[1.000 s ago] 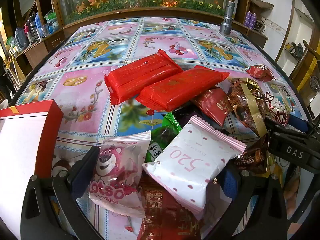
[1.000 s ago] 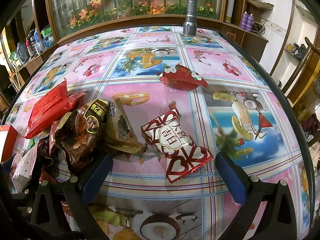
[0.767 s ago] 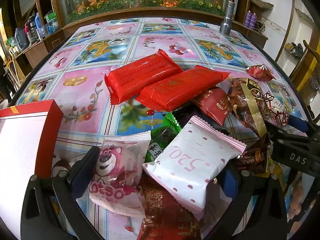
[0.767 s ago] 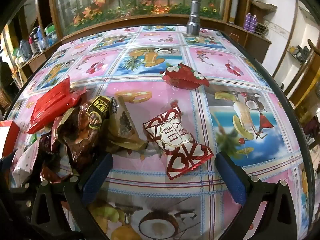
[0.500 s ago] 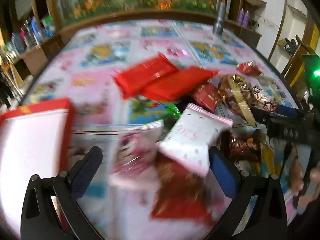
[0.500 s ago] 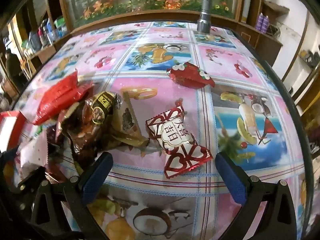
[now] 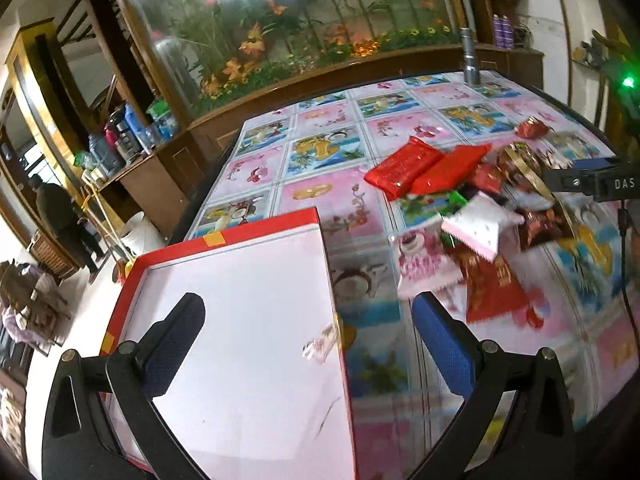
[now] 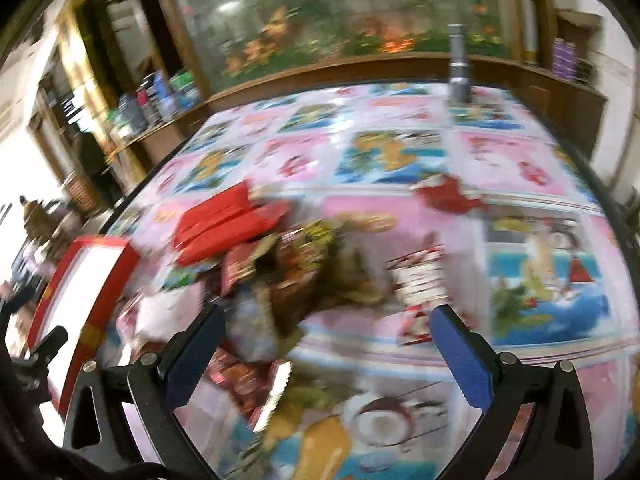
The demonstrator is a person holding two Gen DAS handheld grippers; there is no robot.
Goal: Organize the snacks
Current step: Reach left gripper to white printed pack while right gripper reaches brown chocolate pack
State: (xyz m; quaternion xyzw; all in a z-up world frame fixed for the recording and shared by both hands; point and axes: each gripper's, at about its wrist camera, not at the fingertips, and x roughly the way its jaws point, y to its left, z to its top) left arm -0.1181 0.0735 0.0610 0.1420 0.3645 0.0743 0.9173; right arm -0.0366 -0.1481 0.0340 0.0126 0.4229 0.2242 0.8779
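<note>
While the red-rimmed box (image 7: 240, 320) sits directly under the left gripper (image 7: 308, 344), its white floor shows bare, so by these pictures none of the sorting is done yet. That gripper is spread wide and holds nothing: its left finger hangs over the box floor, its right finger lies just past the box's right wall, above the patterned tablecloth (image 7: 320, 200). Ahead of the right fingertip and further right lies the heap of snacks: a pink bear-print packet (image 7: 424, 260) nearest the finger, a white dotted packet (image 7: 480, 224) and a red-and-gold packet (image 7: 492, 288) beyond it, then two long red packs (image 7: 424, 168) at the far side of the pile. At the right edge of this view a black tool body marked DAS pokes in, probably the other gripper. The right gripper (image 8: 324, 348) is likewise wide apart and empty; its picture is blurred, so details are uncertain. A dark, brownish bundle of wrappers (image 8: 304, 276) lies just ahead of its left finger, a red-and-white heart-print candy (image 8: 420, 284) sits just ahead of its right finger, and a lone red candy (image 8: 448, 196) lies well beyond, apart from the rest. A metal flashlight (image 8: 458, 68) stands at the table's far edge. Everything remains: each packet has yet to go into the box, which lies left of the pile.
</note>
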